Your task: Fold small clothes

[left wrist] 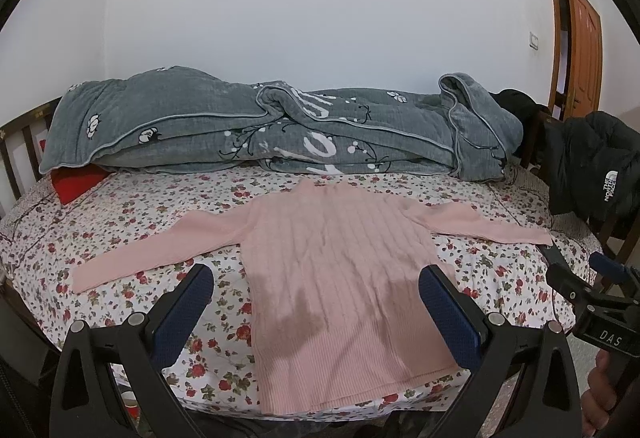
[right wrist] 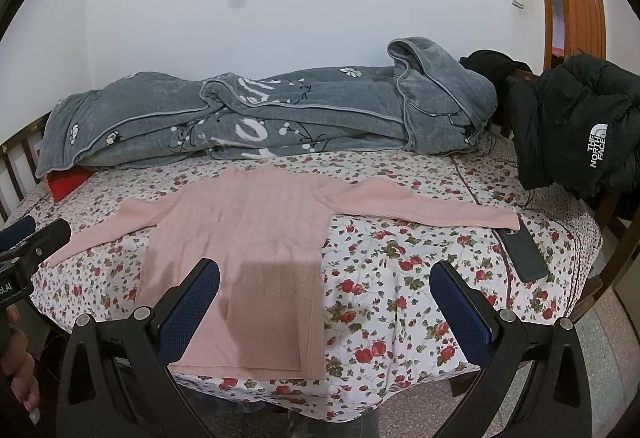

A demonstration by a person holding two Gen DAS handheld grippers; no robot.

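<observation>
A pink ribbed sweater (left wrist: 336,270) lies flat on the floral bedsheet (left wrist: 132,214), sleeves spread left and right, hem toward me. It also shows in the right wrist view (right wrist: 244,238). My left gripper (left wrist: 316,302) is open and empty, held above the sweater's lower body near the bed's front edge. My right gripper (right wrist: 326,294) is open and empty, above the sheet at the sweater's right hem side. The right gripper also shows at the right edge of the left wrist view (left wrist: 592,286); the left gripper shows at the left edge of the right wrist view (right wrist: 32,238).
A rolled grey quilt (left wrist: 260,130) lies along the back of the bed with a red cushion (left wrist: 78,184) under its left end. A black jacket (right wrist: 580,126) hangs on the right bed frame. A dark phone (right wrist: 524,250) lies by the right sleeve end. A wooden door (left wrist: 580,50) stands at far right.
</observation>
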